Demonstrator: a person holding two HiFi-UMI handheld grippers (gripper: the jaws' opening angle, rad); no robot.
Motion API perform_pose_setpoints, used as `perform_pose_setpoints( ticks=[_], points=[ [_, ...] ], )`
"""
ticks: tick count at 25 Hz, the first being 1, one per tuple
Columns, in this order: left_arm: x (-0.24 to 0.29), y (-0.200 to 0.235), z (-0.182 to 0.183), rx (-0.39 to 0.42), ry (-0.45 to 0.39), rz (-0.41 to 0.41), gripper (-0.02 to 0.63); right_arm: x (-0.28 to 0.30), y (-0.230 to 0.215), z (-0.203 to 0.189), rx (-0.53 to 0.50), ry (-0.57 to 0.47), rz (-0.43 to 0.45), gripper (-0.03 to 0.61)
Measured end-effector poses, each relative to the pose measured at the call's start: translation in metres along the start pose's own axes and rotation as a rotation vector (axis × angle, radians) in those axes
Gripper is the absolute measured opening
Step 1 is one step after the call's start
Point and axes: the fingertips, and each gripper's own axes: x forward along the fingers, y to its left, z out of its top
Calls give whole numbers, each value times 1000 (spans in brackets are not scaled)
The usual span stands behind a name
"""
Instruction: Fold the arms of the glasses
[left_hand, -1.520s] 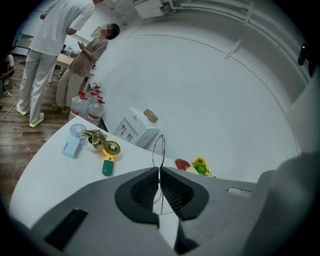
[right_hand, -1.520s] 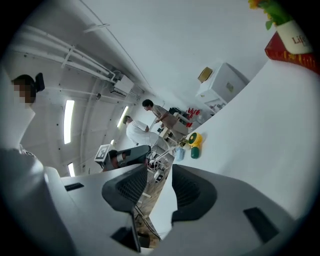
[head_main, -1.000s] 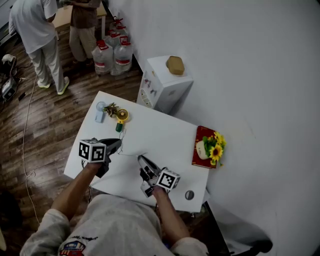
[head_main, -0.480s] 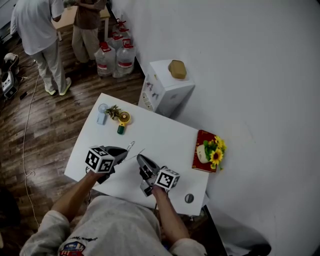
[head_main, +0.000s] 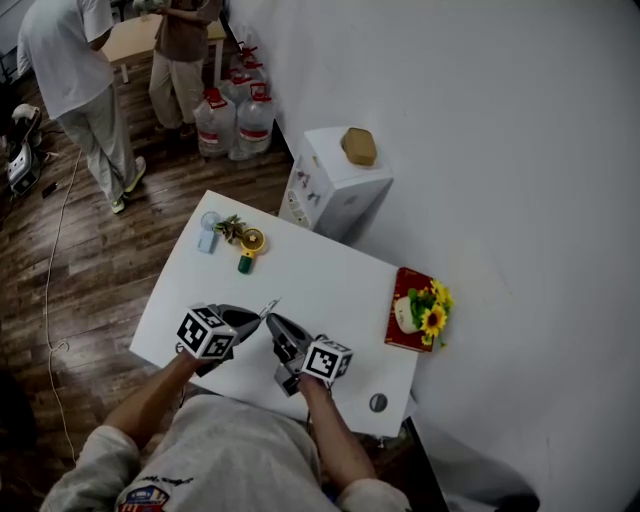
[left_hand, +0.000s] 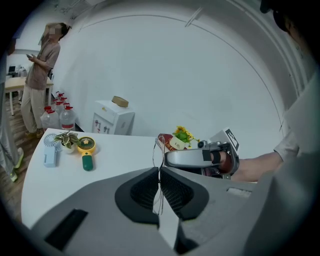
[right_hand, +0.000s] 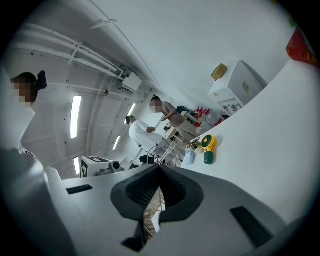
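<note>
thin-wire glasses (left_hand: 158, 152) barely discernible

Thin metal-wire glasses (left_hand: 158, 152) (smooth matt table (head_main: 320, 280))

Left gripper (head_main: 262, 312) clamped on glasses (left_hand: 159, 150), right gripper (head_main: 272, 322), fingers (right_hand: 135, 192) just closed on them, forearms converging

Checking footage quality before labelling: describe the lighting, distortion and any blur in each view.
Head view: dim and vignetted at the corners, though the white table is sharp. Left gripper view: heavy fisheye curves the room, the corners are black, and the thin-wired glasses barely show. Right gripper view: same fisheye, and the ceiling lights glare.
</note>
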Motion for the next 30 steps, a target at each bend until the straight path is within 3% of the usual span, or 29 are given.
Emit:
perform_pose_setpoints(
  ticks=[6,10,15,21,30],
  points=[
    [-5,9,-6,-12,-3,25,14,4,0,-1,-12,5,-6,-11],
    [-13,26,-10,4,-1,85,14,0,-9,-2,-54,0,-66,8],
    [-28,53,-8,72,-27,207,14,-9,-30,-12,-240,91,-231,-8],
    [-40,73,-5,50,-61,275,14,-19,-31,-5,-442,119,-337,0],
    [-58,81,9,28,-120,309,14,-34,-11,35,-641,22,-423,0]
  ],
)
